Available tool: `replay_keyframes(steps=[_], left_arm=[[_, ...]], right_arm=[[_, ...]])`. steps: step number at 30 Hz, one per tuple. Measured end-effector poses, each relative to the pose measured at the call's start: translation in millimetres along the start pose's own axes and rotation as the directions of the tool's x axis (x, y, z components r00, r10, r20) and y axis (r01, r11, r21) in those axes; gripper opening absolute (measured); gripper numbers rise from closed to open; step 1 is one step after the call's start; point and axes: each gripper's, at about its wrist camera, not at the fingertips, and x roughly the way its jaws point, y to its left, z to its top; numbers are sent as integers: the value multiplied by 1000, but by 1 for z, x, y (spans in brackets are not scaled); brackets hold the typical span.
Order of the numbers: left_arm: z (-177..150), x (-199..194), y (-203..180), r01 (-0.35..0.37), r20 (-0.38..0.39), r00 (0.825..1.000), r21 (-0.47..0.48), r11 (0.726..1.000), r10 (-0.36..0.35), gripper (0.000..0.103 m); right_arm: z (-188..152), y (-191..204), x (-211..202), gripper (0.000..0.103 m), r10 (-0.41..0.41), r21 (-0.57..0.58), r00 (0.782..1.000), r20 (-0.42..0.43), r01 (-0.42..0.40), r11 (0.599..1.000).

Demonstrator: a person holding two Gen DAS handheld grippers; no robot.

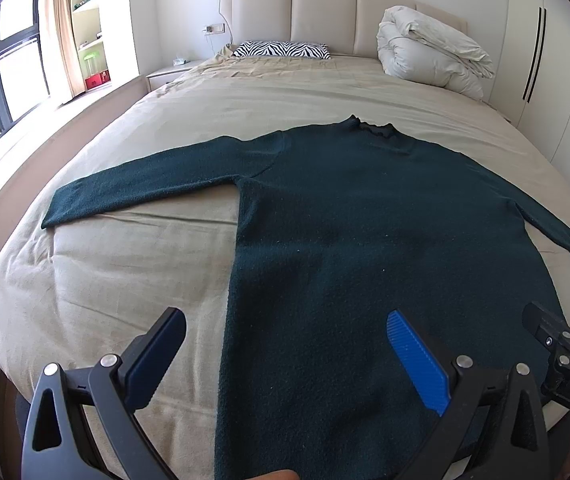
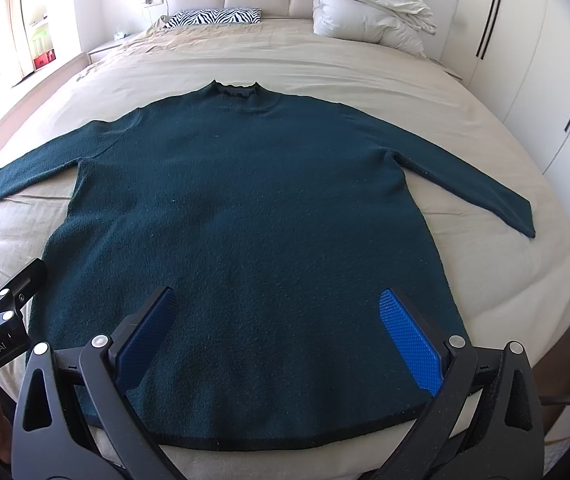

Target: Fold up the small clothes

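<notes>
Both pairs of fingers stand wide apart and hold nothing: the left gripper (image 1: 285, 356) hovers over the sweater's left side edge near the hem, and the right gripper (image 2: 277, 332) hangs over the lower middle of the body. The dark green sweater (image 2: 245, 208) lies flat, sleeves spread, neck pointing to the headboard, on the beige bed (image 2: 365, 64). The risk, as I judge it, is pinching the bedsheet together with the knit, or catching only the top layer, so the fold drags crooked. The right wrist view shows the hem (image 2: 285, 442) and both cuffs; the left wrist view cuts off the hem but shows the left sleeve (image 1: 145, 192) fully.
</notes>
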Motion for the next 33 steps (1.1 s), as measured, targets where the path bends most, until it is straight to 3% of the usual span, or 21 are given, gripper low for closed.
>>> replay_keyframes(steps=[6, 10, 14, 18, 20, 21, 22, 24, 27, 30, 31, 33], left_arm=[[-3, 5, 14, 46, -9, 999, -29, 998, -47, 103], [9, 11, 54, 107, -12, 994, -126, 986, -109, 103], [29, 13, 120, 233, 56, 972, -277, 932, -227, 103], [40, 8, 179, 259, 159, 964, -388, 885, -212, 103], [40, 15, 203, 240, 134, 970, -441, 865, -200, 103], [39, 23, 214, 234, 84, 972, -468, 852, -221, 103], [36, 31, 226, 234, 56, 969, -512, 826, -240, 103], [25, 35, 249, 244, 88, 967, -585, 774, -238, 102], [22, 39, 279, 234, 120, 972, -629, 741, -204, 102], [25, 51, 315, 255, 172, 967, -692, 675, -188, 101], [26, 54, 330, 257, 195, 966, -718, 647, -167, 99], [26, 67, 361, 287, 254, 957, -782, 553, -139, 92]], right_arm=[[2, 2, 2, 103, 1, 14, 1000, 6, -1, 1000], [6, -2, -1, 103, 60, 44, 998, 22, -61, 997], [13, -3, -10, 103, 171, 84, 982, 77, -177, 981], [22, 5, -18, 103, 246, 92, 960, 133, -259, 961], [28, 13, -20, 103, 294, 80, 945, 141, -307, 948], [30, 17, -21, 103, 302, 72, 942, 145, -314, 947], [33, 22, -23, 103, 313, 60, 937, 152, -325, 944], [39, 30, -26, 103, 337, 42, 928, 161, -348, 937], [48, 42, -27, 103, 341, 27, 926, 160, -350, 936], [59, 44, -25, 103, 361, 37, 920, 154, -371, 928], [62, 44, -23, 103, 372, 47, 916, 154, -382, 923], [68, 43, -20, 102, 389, 71, 908, 159, -403, 912]])
